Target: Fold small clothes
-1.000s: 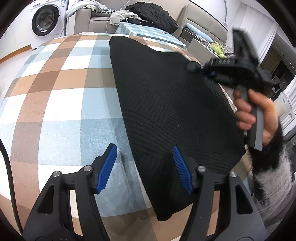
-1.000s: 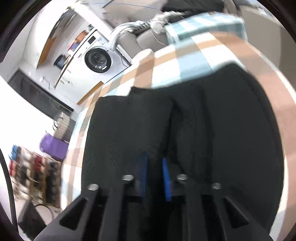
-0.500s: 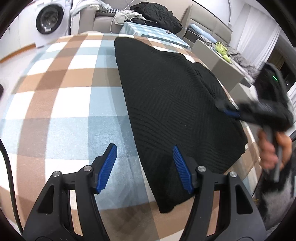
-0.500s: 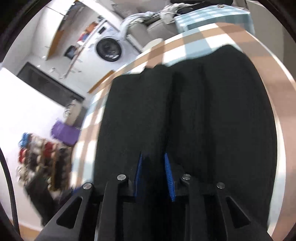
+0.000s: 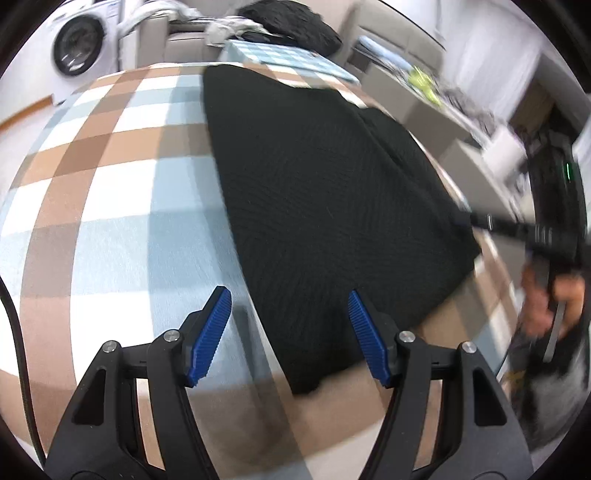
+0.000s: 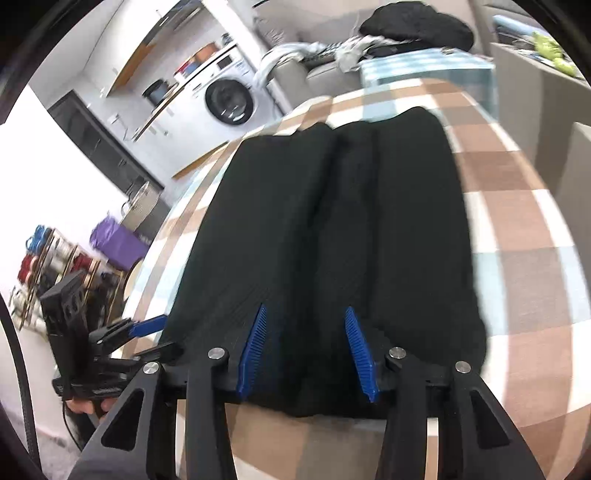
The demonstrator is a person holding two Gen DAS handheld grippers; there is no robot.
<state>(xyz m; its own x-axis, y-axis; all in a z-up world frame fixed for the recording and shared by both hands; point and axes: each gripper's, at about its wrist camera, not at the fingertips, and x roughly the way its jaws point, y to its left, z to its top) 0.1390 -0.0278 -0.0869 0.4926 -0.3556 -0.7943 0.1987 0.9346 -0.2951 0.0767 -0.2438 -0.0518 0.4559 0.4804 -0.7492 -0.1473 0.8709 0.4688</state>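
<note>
A black knit garment [image 5: 325, 206] lies folded lengthwise on a table with a brown, white and blue checked cloth [image 5: 110, 206]. My left gripper [image 5: 290, 314] is open and empty, hovering over the garment's near left corner. My right gripper [image 6: 304, 328] is open, its blue pads astride the garment [image 6: 332, 229] at its near end. In the right wrist view, the left gripper [image 6: 147, 332] shows at the garment's left corner. In the left wrist view, the right gripper is blurred at the right edge.
A washing machine [image 5: 79, 44] stands beyond the table. A sofa with heaped clothes [image 5: 288, 22] is behind it. Shelves with spools [image 6: 44, 258] and a purple bag [image 6: 118, 243] stand at the left. The table's edge runs close under both grippers.
My right gripper has opened from nearly shut and drawn back to the garment's near end. My left gripper stayed open and shifted slightly along the left edge.
</note>
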